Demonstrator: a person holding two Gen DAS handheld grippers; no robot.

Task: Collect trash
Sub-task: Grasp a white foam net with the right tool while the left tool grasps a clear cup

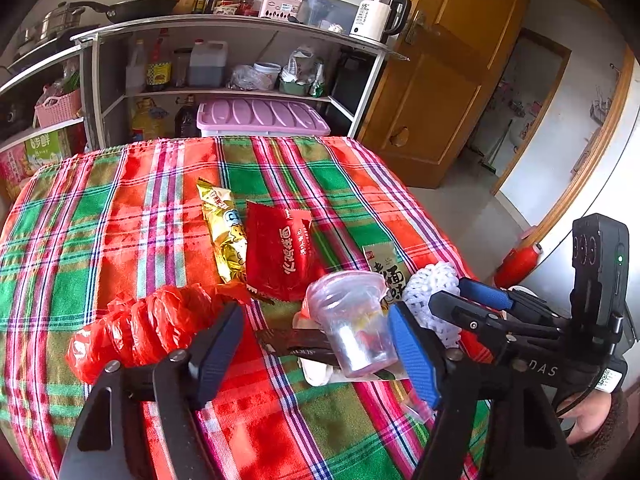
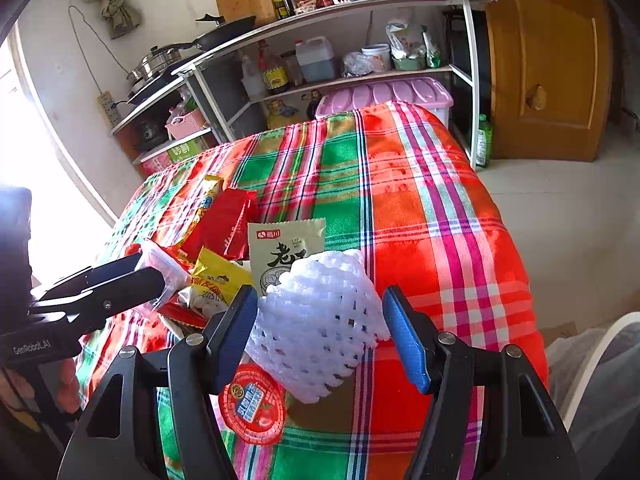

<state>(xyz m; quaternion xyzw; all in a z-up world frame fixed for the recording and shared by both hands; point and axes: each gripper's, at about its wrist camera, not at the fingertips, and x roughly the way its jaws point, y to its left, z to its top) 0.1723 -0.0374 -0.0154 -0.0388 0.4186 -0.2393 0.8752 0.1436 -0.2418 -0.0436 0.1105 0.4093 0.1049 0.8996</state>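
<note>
On the plaid tablecloth (image 1: 160, 208) lies a heap of trash. A clear plastic cup (image 1: 352, 328) lies tilted between the fingers of my left gripper (image 1: 315, 308). That gripper is open: its blue pad is right beside the cup and the dark pad stands well clear. A crumpled red plastic bag (image 1: 140, 328) lies just left of it. My right gripper (image 2: 320, 292) is open around a white foam net (image 2: 316, 332), whose sides nearly reach both pads. A gold wrapper (image 1: 224, 232), a red wrapper (image 1: 280, 256) and a noodle packet (image 2: 286, 248) lie behind.
A round red foil lid (image 2: 254, 404) and a yellow packet (image 2: 218, 280) lie near the foam net, and a dark wrapper (image 1: 296, 346) sits under the cup. Behind the table stand a metal shelf (image 1: 240, 24), a pink-lidded box (image 1: 260, 116) and a wooden door (image 1: 452, 60).
</note>
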